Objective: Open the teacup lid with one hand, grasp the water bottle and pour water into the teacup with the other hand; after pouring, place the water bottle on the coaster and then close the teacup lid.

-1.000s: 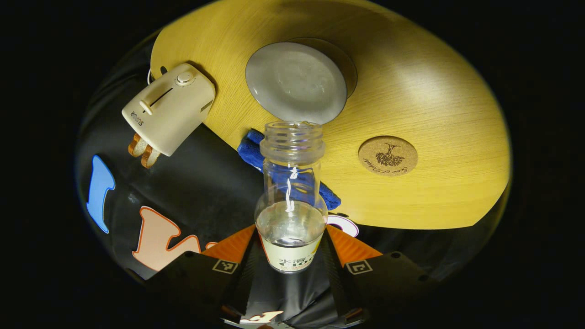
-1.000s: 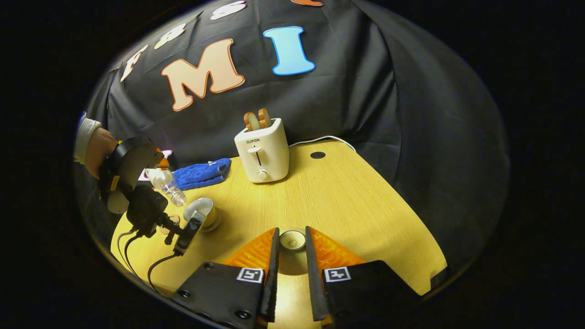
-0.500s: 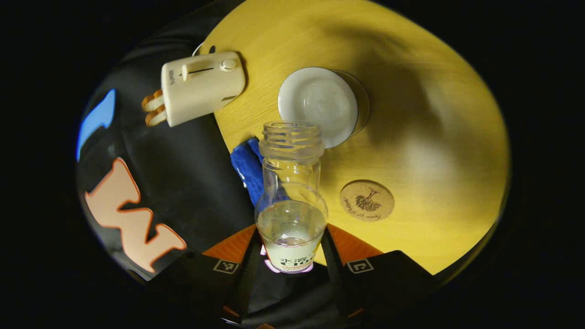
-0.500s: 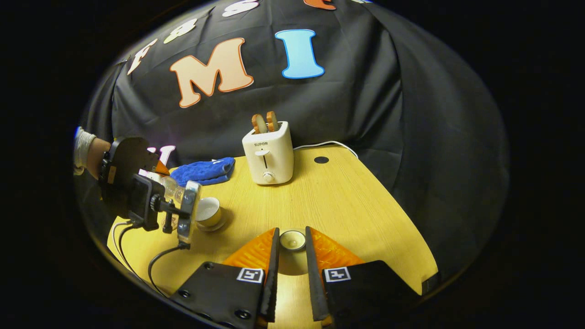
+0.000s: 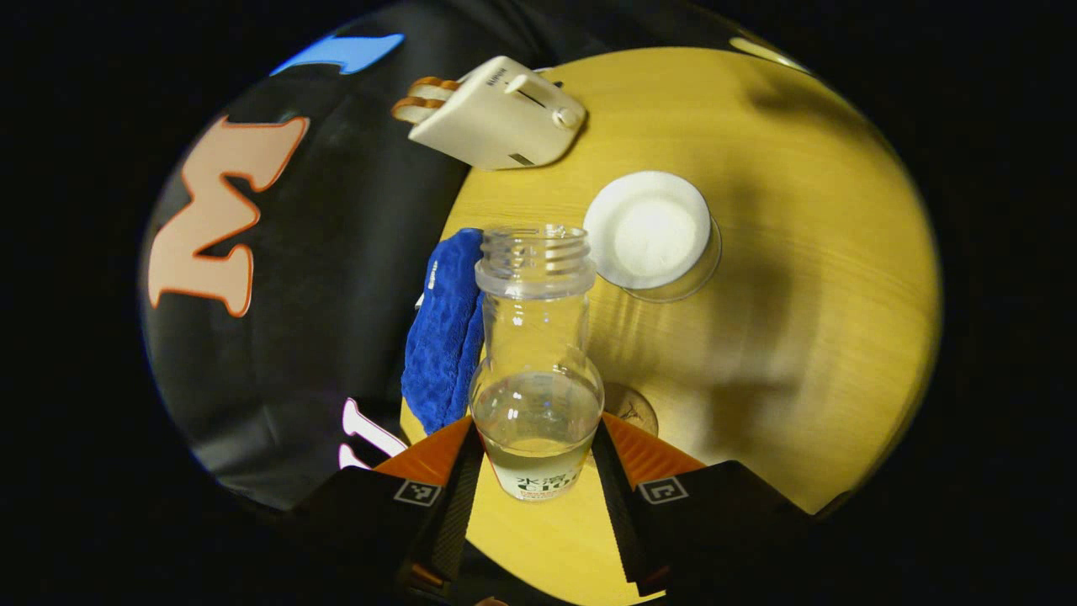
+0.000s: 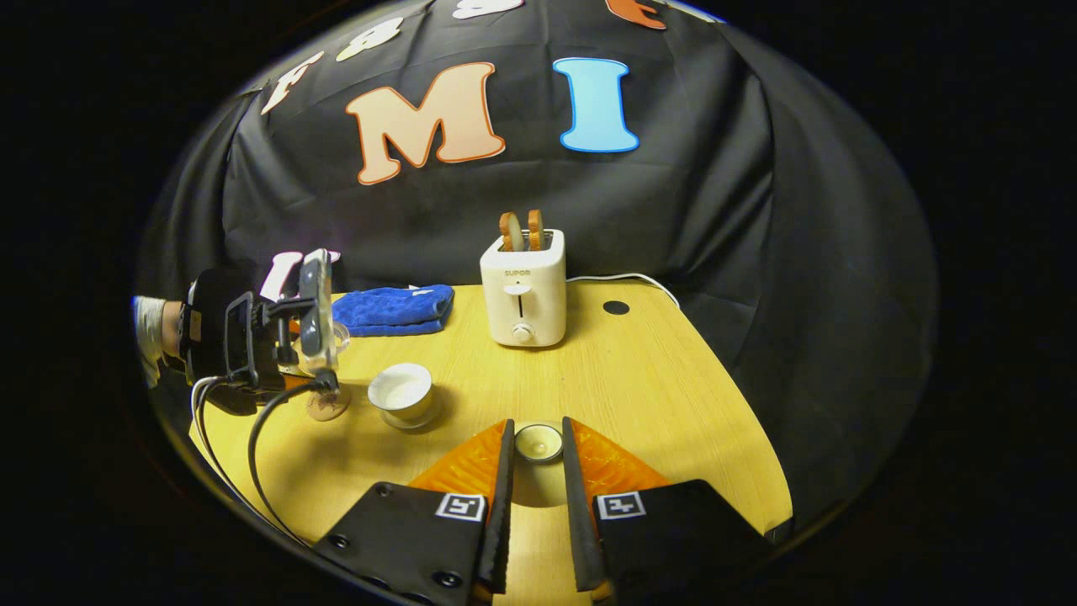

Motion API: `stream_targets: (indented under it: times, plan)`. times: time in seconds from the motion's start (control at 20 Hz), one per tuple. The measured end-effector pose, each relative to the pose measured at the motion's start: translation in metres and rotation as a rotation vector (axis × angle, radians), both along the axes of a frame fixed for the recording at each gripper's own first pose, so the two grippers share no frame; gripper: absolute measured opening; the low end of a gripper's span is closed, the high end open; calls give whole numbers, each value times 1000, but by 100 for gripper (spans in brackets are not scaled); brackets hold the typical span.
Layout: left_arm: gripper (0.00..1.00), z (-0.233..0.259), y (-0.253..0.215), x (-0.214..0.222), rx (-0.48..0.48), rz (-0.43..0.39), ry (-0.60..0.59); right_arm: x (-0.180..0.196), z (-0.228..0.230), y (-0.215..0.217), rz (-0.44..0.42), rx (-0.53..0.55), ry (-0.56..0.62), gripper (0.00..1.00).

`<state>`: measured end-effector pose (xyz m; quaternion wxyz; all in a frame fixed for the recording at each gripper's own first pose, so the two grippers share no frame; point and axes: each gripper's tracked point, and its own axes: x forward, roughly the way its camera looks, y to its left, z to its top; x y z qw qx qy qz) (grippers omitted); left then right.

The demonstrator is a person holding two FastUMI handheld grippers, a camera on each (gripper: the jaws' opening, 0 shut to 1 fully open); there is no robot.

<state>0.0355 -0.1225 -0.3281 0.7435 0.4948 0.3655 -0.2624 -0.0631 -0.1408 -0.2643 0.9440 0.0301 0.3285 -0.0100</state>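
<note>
Left gripper [image 5: 534,471]: both fingers press on the lower body of the water bottle [image 5: 536,362], one from each side. I also see it at the left of the right gripper view [image 6: 252,345], with a hand behind it.
Water bottle: it has no cap, some water is left in the wide lower part, and its neck points forward from the fingers. In the right gripper view a phone-like device on the left gripper covers most of it, so I cannot judge its tilt there.
Coaster [image 6: 326,407]: a round cork disc on the table [image 5: 799,278], just under and beside the held bottle. In the left gripper view only its edge shows, behind the bottle base.
Teacup [image 5: 649,231]: open and white inside, on a clear saucer, near the coaster but apart from it.
Right gripper [image 6: 535,459]: its fingers pinch the small teacup lid [image 6: 538,441] between the tips, above the near side of the table.
Step in hand, as I judge: setting the bottle on the coaster.
How to do it well: bring the bottle fully upright first, center the base over the disc, lower slowly, and release only when it stands flat. Keep the lid waiting until the left gripper is away.
Others: toaster [image 6: 522,286] and blue cloth [image 6: 391,309] at the back, well clear.
</note>
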Motion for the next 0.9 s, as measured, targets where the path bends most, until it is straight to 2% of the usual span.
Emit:
stream_targets:
  times: [0.15,0.2,0.35,0.6,0.8,0.9]
  plan:
    - [69,2,1,-1,-132,94,-26,4,1,15,29,-12,9,31]
    - [69,1,2,-2,-181,128,-28,5,2,20,41,-17,12,36]
    - [69,6,-1,2,-368,210,-69,9,7,33,68,-33,11,31]
    - [71,27,14,-5,-665,382,-152,19,13,50,79,-30,6,35]
    - [71,24,23,-7,-812,474,-160,19,9,61,96,-34,19,31]
    - [72,23,25,-7,-856,501,-164,19,10,68,106,-34,24,34]
